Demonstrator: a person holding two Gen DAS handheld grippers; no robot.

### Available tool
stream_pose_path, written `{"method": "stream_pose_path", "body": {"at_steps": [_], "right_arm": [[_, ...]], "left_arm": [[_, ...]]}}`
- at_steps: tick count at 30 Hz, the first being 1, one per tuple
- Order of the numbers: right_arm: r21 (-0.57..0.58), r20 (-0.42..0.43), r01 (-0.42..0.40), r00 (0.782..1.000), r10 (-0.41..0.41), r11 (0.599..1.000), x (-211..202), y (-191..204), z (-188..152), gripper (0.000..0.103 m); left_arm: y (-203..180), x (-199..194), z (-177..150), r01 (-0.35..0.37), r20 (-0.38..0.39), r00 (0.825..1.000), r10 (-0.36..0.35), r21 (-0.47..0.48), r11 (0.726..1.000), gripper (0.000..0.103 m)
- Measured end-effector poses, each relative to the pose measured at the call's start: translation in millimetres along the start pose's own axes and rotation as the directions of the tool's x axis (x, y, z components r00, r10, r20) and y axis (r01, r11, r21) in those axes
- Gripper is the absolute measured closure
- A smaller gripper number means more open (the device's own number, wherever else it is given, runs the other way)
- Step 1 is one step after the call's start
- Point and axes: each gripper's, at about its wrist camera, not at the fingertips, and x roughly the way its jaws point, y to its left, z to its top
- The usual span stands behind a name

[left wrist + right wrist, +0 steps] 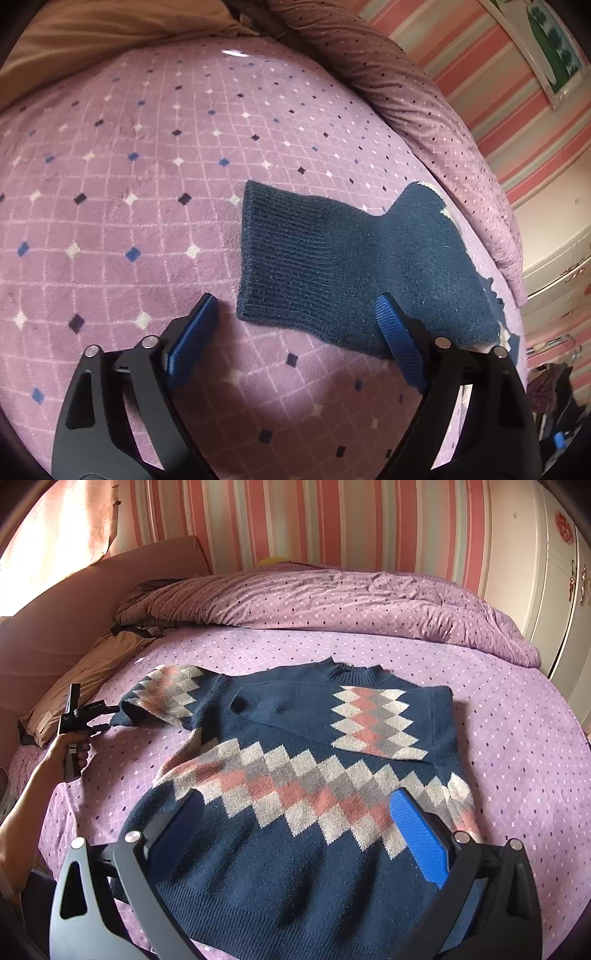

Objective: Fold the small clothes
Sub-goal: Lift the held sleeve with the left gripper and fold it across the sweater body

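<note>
A: Spread flat on a bed [517,738] under a lilac cover with small diamonds: a navy sweater [295,849] banded with pink, grey and cream diamonds. Neck toward the striped wall [295,517], hem nearest the right wrist camera.

B: Sleeves?

A: One sleeve [384,720] already folded across the chest, lying on the body. Other sleeve [332,266] stretched out sideways toward the headboard side, navy ribbed cuff at its tip.

B: And the left claw [295,302]?

A: Released, blue pads spread wide, nothing pinched. Seen through the left wrist view: tilted down over the outstretched sleeve's cuff. One pad [400,343] over the sleeve's near edge, the other [194,336] just beside the cuff, over bare cover. Cuff corner between the two pads, untouched by the look of it; contact of the pad over the fabric impossible to judge. In the right wrist view, seen small at far left in a person's hand [75,751], tips close by the cuff.

B: The right claw [295,801]?

A: Also released, pads far apart, nothing gripped. Hovering above the lower body of the sweater, with the diamond band running between the pads. Left pad in shadow over navy knit, right pad [421,842] bright blue over the band's right end. Hem below, partly hidden by the claw's black frame.

B: Anything else on the bed?

A: A rumpled purple quilt [369,598] heaped along the far side, a tan pillow [85,679] at the left near the headboard.
</note>
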Motion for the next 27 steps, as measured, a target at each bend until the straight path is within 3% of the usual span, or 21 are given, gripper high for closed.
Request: {"method": "stream_pose_path", "body": {"at_steps": [3,7,10,12,15,20,27], "right_arm": [[0.013,-0.01,-0.006,1.0,0.006,1.0,10,-3,-3,0.002],[0.019,-0.017,-0.011,1.0,0.011,1.0,18,-3,-6,0.002],[0.025,-0.02,-0.014,1.0,0.014,1.0,22,-3,-8,0.002],[0.027,-0.019,-0.012,1.0,0.012,1.0,23,-2,-8,0.002],[0.032,-0.015,-0.015,1.0,0.015,0.999,24,-3,-8,0.002],[0.028,-0.012,-0.016,1.0,0.016,0.999,23,-3,-7,0.002],[0.03,0.007,-0.023,1.0,0.023,0.999,21,6,-4,0.002]], "left_arm": [[-8,6,-1,-0.019,0.008,1.0,0.019,0.032,0.999,0.009],[-26,16,-4,-0.081,0.013,0.997,0.08,0.14,0.987,0.012],[-26,17,-4,-0.107,0.039,0.994,0.102,0.147,0.983,0.028],[-19,15,-1,-0.102,0.052,0.994,0.097,0.105,0.989,0.05],[-4,12,4,-0.083,0.059,0.995,0.081,0.039,0.996,0.073],[-11,11,1,-0.076,0.072,0.995,0.072,0.056,0.995,0.086],[-24,-8,2,-0.111,0.15,0.984,0.099,0.079,0.991,0.09]]}}
